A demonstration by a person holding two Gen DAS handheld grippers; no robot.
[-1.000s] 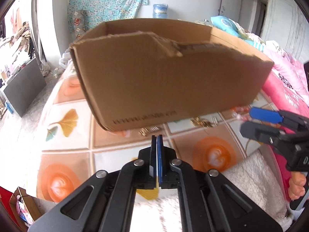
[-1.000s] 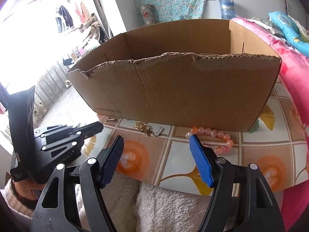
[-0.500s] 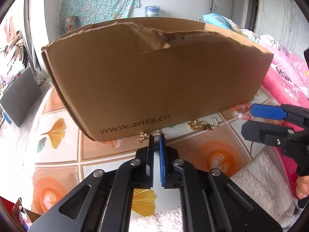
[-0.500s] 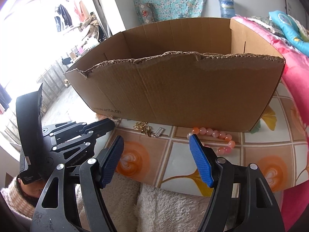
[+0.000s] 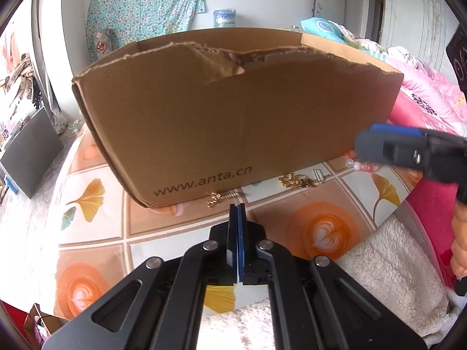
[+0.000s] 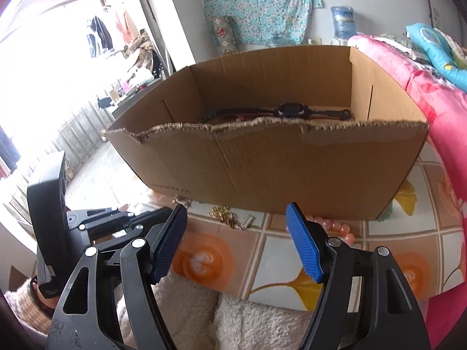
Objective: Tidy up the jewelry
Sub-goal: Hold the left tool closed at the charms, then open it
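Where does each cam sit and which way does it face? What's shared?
Left wrist: on the left tongs, shut and empty, aimed down at the cardboard box front wall; right tongs and a hand show at right.
Right wrist: on the open right tongs, higher, seeing a watch inside the box; left tongs show at left.
Shared: box, gold jewelry, pink bead bracelet, tiled tablecloth.

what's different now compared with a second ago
The left gripper has closed fully, with nothing between its pads. The right gripper has lifted, so a dark watch now shows inside the cardboard box. The right jaws stay open; the gold pieces and pink beads lie unmoved.
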